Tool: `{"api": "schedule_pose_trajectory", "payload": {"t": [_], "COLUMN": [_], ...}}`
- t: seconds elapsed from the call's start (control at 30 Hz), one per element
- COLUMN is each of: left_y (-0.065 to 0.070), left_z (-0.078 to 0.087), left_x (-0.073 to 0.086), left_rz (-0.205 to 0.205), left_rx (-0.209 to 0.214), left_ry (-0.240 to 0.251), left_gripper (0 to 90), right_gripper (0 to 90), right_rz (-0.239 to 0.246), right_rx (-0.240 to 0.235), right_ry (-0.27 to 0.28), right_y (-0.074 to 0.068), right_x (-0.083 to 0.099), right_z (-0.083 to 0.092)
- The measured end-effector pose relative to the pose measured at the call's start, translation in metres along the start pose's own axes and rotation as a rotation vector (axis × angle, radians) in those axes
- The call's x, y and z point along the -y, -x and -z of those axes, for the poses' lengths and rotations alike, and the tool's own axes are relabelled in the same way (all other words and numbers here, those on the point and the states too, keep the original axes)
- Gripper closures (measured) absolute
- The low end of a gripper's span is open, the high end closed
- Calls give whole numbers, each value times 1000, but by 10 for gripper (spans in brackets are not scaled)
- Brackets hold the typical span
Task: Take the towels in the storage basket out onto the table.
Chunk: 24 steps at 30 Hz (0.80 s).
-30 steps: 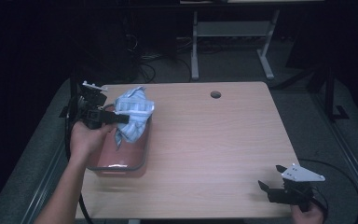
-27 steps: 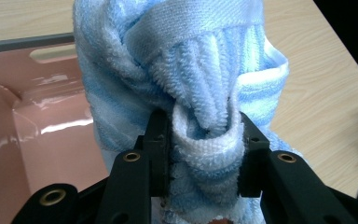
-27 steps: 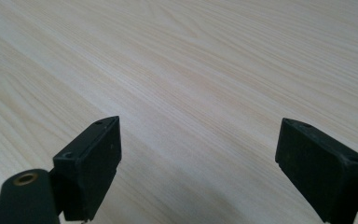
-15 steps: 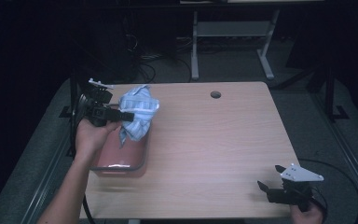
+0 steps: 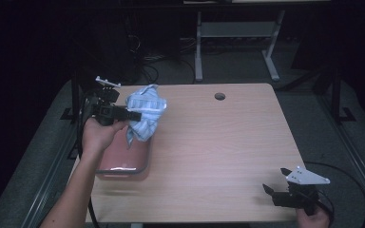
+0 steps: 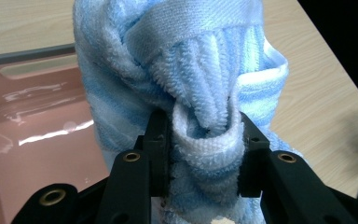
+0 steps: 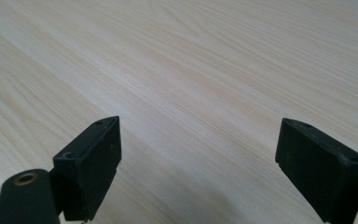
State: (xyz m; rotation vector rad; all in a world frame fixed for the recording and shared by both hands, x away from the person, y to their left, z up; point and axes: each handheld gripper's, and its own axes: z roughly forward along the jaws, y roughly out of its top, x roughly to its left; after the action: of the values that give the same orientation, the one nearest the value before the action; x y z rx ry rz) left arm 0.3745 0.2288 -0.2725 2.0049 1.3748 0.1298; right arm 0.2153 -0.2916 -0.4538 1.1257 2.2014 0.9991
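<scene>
A light blue and white striped towel (image 5: pixel 145 113) hangs bunched in the air above the far end of a pink tray (image 5: pixel 123 161) at the table's left side. My left gripper (image 5: pixel 134 113) is shut on it; in the left gripper view the two black jaws pinch a thick fold of the towel (image 6: pixel 205 135), with the glossy pink tray (image 6: pixel 37 126) below and to the left. My right gripper (image 5: pixel 268 191) rests low at the table's near right corner, jaws wide apart, with bare wood between them (image 7: pixel 198 149).
The wooden table (image 5: pixel 218 152) has a round cable hole (image 5: pixel 219 96) near its far edge. A metal desk frame (image 5: pixel 237 33) and cables stand on the dark floor behind. A black cable (image 5: pixel 347 180) trails off the right gripper.
The left gripper has carried the towel a little higher and away from me, over the tray's far end. The right gripper has stayed put.
</scene>
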Motion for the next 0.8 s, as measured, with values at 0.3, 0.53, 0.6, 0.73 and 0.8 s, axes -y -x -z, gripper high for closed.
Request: {"api": "schedule_pose_trajectory", "payload": {"t": [0.3, 0.53, 0.6, 0.73, 0.8], "left_y": [11, 26, 31, 40, 43], "left_z": [-3, -8, -11, -15, -17], "left_x": [-7, -16, -19, -22, -23], "left_rz": [-21, -46, -59, -78, -80], "left_rx": [10, 13, 17, 22, 23], "left_ry": [1, -7, -11, -21, -20], "left_gripper": [633, 632, 632, 632, 632], "right_gripper": [137, 137, 137, 137, 137], "right_rz": [-6, 0, -3, -3, -2], "right_rx": [6, 4, 6, 7, 6], "right_ry": [7, 4, 6, 8, 9], "right_y": [1, 0, 1, 1, 2], "right_x": [1, 1, 1, 2, 2], "right_z": [2, 1, 2, 3, 3]}}
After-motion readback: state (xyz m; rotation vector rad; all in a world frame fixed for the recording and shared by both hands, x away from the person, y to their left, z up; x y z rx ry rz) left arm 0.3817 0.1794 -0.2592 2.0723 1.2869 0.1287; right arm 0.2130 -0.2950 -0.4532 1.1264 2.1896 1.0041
